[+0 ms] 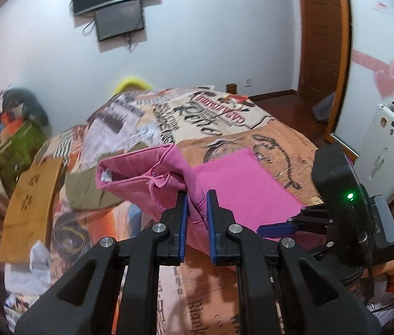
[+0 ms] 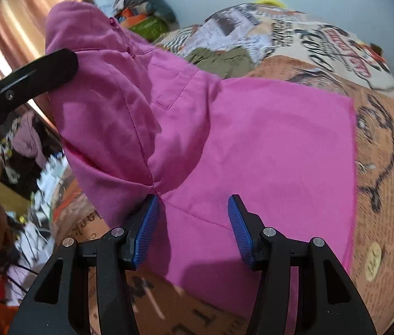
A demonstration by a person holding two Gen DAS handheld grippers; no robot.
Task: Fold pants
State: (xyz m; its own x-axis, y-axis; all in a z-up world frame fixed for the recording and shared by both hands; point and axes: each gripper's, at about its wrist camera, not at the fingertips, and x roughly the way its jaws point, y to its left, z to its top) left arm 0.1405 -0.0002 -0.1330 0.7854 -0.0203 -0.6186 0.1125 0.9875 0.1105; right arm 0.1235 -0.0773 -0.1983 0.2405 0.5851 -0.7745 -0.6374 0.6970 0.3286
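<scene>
Pink pants (image 1: 238,184) lie partly folded on a printed bedspread (image 1: 197,117). My left gripper (image 1: 197,203) is shut on a bunched fold of the pants near the waistband and lifts that end off the bed. The open waistband (image 1: 130,170) sticks out to the left. In the right wrist view the pants (image 2: 266,145) spread flat to the right while the lifted end (image 2: 105,89) rises at the left. My right gripper (image 2: 194,217) is open, its jaws wide apart just above the near edge of the cloth. The right gripper also shows in the left wrist view (image 1: 303,220).
An olive garment (image 2: 222,58) lies on the bed beyond the pants. A cardboard box (image 1: 29,203) and clutter sit left of the bed. A white appliance (image 1: 386,150) stands at the right, a wooden door (image 1: 322,33) behind.
</scene>
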